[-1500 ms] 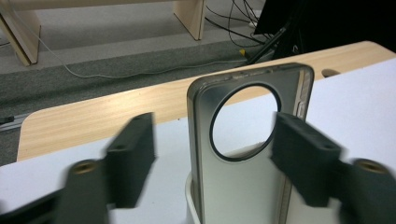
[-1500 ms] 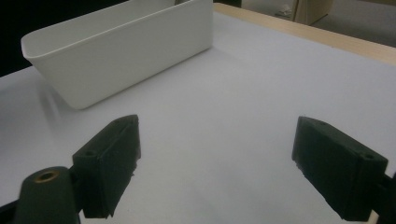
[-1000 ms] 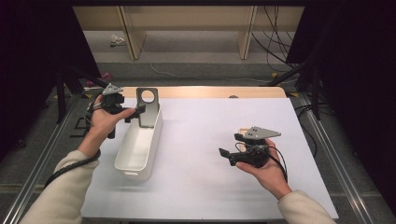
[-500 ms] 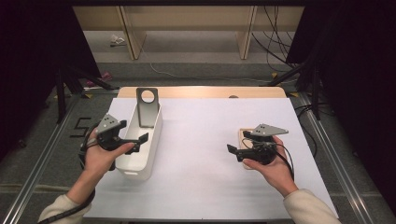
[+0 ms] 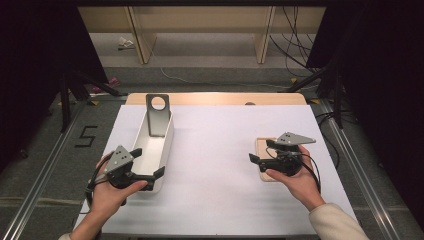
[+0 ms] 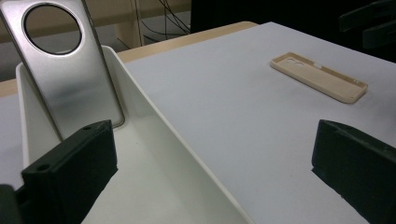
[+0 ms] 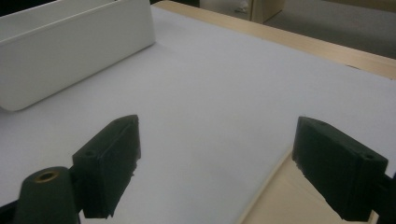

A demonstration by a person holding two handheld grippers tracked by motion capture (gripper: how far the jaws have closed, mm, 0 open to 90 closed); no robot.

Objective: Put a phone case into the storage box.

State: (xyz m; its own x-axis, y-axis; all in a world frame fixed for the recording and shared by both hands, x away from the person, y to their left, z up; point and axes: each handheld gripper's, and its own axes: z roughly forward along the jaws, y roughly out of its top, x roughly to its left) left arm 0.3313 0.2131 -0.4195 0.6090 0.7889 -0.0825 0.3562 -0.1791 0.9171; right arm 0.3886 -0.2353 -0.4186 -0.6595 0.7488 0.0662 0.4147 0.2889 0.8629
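High view first: the beige phone case [image 5: 264, 159] lies flat on the white sheet [image 5: 215, 165] at my right side of the table, and my right gripper [image 5: 264, 152] hovers right over it, so most of the case is hidden under the tool and the hand [image 5: 295, 180] that holds it. From the right gripper view I see both black jaws standing wide apart with nothing between them; the right jaw hangs above a corner of the case [image 7: 275, 205], while the left one sits over bare white sheet. Whether a jaw touches the case I cannot tell. From the left gripper view the case [image 6: 319, 76] lies well apart from my left tool, open side up, with its camera cutouts at the far end. My left gripper [image 5: 149, 162] sits at the near end of the white tray [image 5: 167, 145], its jaws spread wide and holding nothing; one jaw is over the tray's inside, the other over the sheet just past the tray's right wall. A brushed metal phone stand [image 5: 158, 116] with a round hole near its top leans upright against the tray's far end. A strip of bare wooden tabletop [image 5: 215, 98] shows beyond the sheet's far edge.
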